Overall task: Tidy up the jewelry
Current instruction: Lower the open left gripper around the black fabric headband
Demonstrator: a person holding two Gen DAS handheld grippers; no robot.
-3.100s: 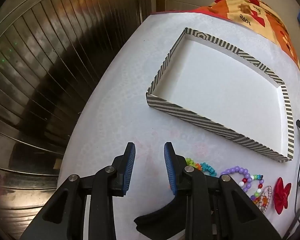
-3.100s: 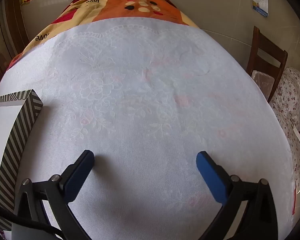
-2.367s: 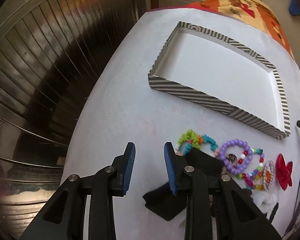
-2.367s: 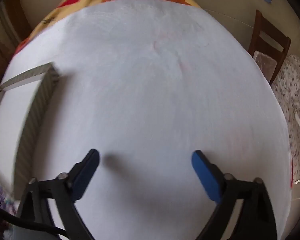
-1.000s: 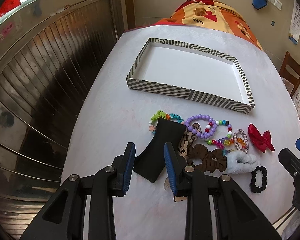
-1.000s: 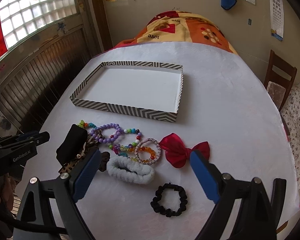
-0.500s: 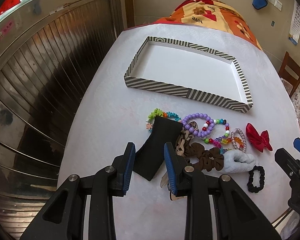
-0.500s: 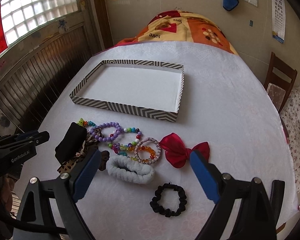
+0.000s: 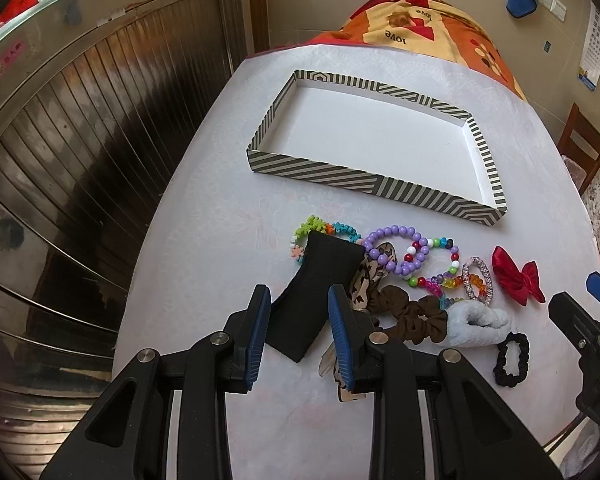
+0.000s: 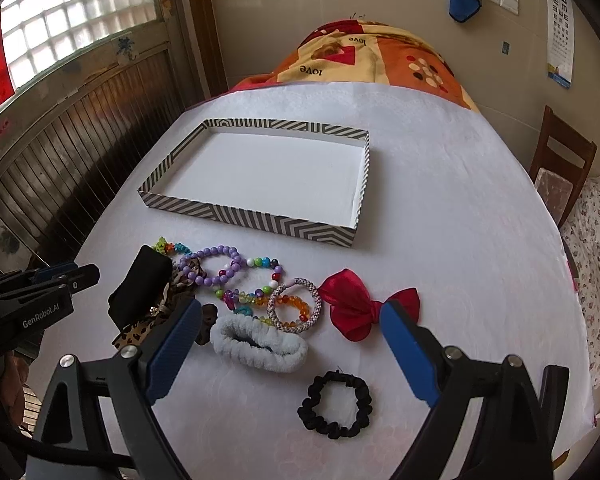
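A striped shallow box point(image 9: 380, 188) point(image 10: 256, 218) lies empty on the white table. In front of it lies a heap: a black headband point(image 9: 320, 284) point(image 10: 140, 288), purple bead bracelet point(image 9: 396, 252) point(image 10: 220, 266), red bow point(image 9: 516, 276) point(image 10: 360, 308), white scrunchie point(image 10: 260, 344), black scrunchie point(image 10: 336, 404), brown scrunchie point(image 9: 412, 316). My left gripper point(image 9: 300, 320) is open, held above the black headband and holding nothing. My right gripper point(image 10: 288, 348) is wide open above the white scrunchie and bow, empty.
A ribbed metal shutter point(image 9: 80, 140) runs along the table's left edge. An orange patterned cloth point(image 10: 364, 56) covers the far end. A wooden chair point(image 10: 560, 172) stands at the right. The right gripper shows in the left wrist view point(image 9: 588, 328).
Both grippers have drawn back and up from close to the table, so the box and the whole heap came into view. Over the last second they barely moved. Jaw openings are unchanged.
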